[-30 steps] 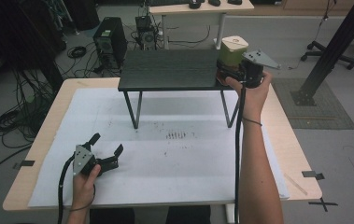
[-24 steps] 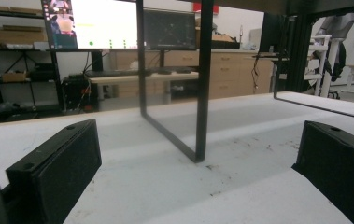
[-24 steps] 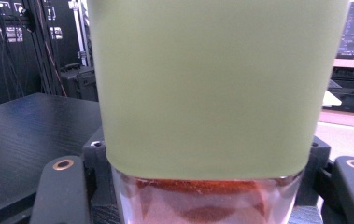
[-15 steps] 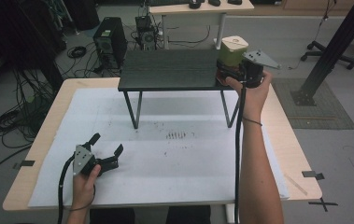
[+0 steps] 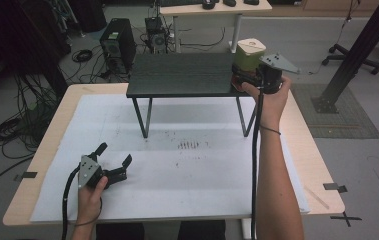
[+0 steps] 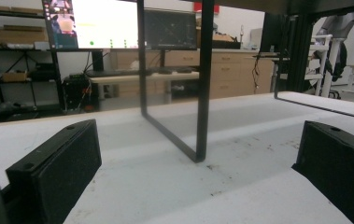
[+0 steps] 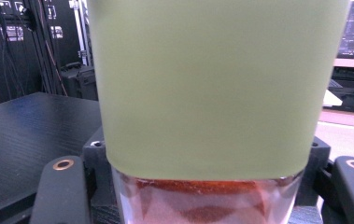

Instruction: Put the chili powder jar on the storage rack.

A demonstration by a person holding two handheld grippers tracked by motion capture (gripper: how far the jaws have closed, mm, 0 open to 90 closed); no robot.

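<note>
We have the right tongs (image 5: 241, 76) clenched around the olive-green, cream-lidded container with a clear, reddish base (image 5: 248, 59), which stands at the right-hand end of the low black slatted shelf on thin metal legs (image 5: 182, 75), close to its front edge. In the right gripper view the green sleeve of the container (image 7: 207, 84) sits between the two black jaws, with the clear reddish part just above the shelf's dark top, so we judge that it is either resting on the shelf or very nearly so; we cannot tell whether its base touches. Our left tongs (image 5: 112, 162) lie released, jaws spread wide, on the white paper sheet covering the wooden worktop (image 5: 297, 125), near the front left corner and well apart from the shelf. In the left gripper view they look along the paper toward one black shelf leg (image 6: 202, 79) with nothing between the pads. As we read it, the container's place up on the shelf is settled or almost settled. What seems left is to confirm that it stands firm, let go of it with the right tongs, and draw the hand back without tipping it. The left hand has no part in the work so far as we can see.
</note>
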